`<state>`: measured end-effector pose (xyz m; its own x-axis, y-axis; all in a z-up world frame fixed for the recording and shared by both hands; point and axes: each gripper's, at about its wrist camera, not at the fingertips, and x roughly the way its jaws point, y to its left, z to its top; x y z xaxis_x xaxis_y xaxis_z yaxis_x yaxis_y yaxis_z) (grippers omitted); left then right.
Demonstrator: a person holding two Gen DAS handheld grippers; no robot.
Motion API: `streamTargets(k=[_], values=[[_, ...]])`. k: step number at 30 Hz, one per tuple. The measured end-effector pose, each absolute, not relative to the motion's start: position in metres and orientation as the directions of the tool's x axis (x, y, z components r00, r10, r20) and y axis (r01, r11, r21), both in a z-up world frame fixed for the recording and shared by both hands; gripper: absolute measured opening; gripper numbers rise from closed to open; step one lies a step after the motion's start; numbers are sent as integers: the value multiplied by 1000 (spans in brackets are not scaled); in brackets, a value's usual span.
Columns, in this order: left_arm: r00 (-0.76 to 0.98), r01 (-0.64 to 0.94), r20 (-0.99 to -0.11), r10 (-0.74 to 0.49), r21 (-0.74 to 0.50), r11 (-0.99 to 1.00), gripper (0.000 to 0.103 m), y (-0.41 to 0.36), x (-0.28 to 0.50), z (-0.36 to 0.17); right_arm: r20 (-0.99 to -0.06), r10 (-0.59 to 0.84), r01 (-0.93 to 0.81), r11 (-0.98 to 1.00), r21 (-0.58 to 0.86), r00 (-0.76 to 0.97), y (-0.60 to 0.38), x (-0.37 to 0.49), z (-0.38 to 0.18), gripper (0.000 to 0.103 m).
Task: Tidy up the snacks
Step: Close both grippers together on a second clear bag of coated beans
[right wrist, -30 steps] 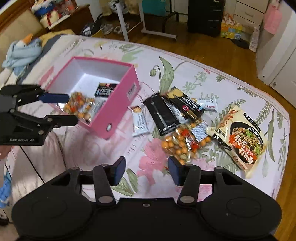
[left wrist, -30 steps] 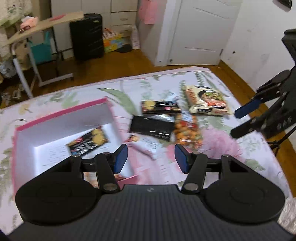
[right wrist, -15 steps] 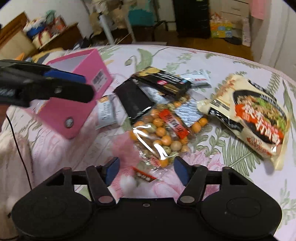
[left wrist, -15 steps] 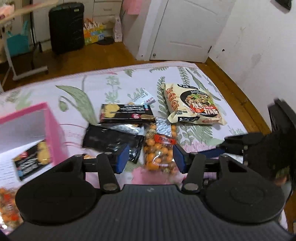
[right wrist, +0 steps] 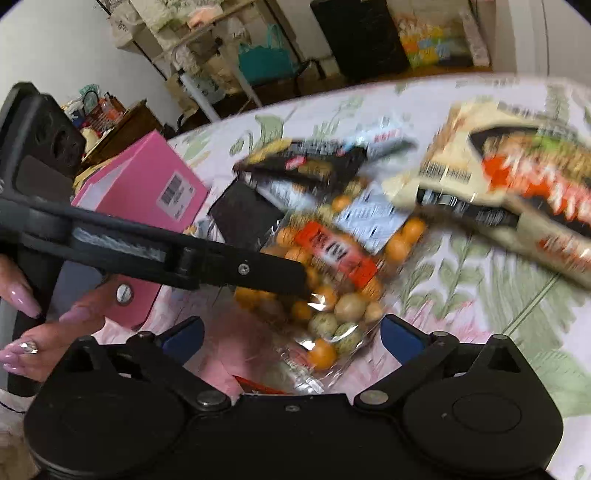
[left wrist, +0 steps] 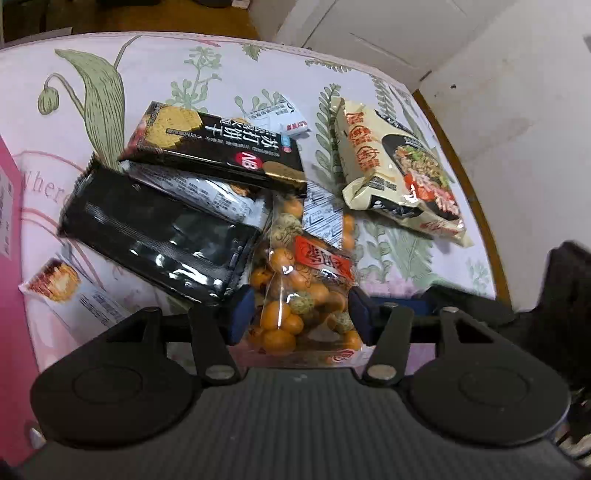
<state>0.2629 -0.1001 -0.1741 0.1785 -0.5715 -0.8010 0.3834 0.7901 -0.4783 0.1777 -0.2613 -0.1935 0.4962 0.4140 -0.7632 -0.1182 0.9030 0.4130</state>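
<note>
A clear bag of orange and speckled coated nuts [left wrist: 303,295] lies on the floral bedspread. My left gripper [left wrist: 301,314] is open, its blue pads on either side of the bag's near end. My right gripper [right wrist: 291,339] is open too, low over the same bag [right wrist: 332,280], with the left gripper's fingers [right wrist: 236,269] crossing just ahead of it. A black cracker pack [left wrist: 218,151], a black foil pack [left wrist: 159,232], a small biscuit bar [left wrist: 70,291] and a cream noodle packet [left wrist: 399,173] lie around. The pink box [right wrist: 147,188] stands at left.
The bed's right edge and wooden floor run beside a white wall [left wrist: 517,110]. A small white sachet [left wrist: 280,118] lies behind the cracker pack. Across the room stand a black suitcase [right wrist: 358,33] and a cluttered table with a teal bag [right wrist: 266,59].
Both grippers have moved from the pink box toward the snack pile and dropped low. The left gripper's pads now straddle the nut bag; the right gripper has closed in on it from the other side.
</note>
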Motion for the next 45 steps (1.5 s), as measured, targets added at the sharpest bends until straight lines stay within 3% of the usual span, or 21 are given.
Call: streamTargets(k=[6, 12, 19, 23, 30, 45], values=[[95, 398, -782, -616, -537, 744, 53, -105, 249, -168, -797, 338, -42, 929, 367, 501, -257, 172, -189, 103], [157, 383, -805, -572, -484, 787, 55, -108, 253, -175, -871, 239, -161, 969, 186, 429, -251, 165, -178, 103], [100, 375, -756, -647, -574, 728, 56, -103, 259, -192, -833, 310, -117, 950, 290, 459, -260, 184, -193, 103], [127, 418, -777, -616, -521, 744, 50, -108, 253, -188, -822, 244, -64, 967, 247, 515, -248, 191, -196, 103], [92, 424, -789, -607, -521, 741, 51, -113, 243, -185, -849, 116, -95, 992, 78, 515, -223, 188, -198, 101], [-64, 383, -809, -585, -561, 734, 54, -109, 191, -159, -900, 126, -57, 992, 112, 417, -202, 128, -169, 99]])
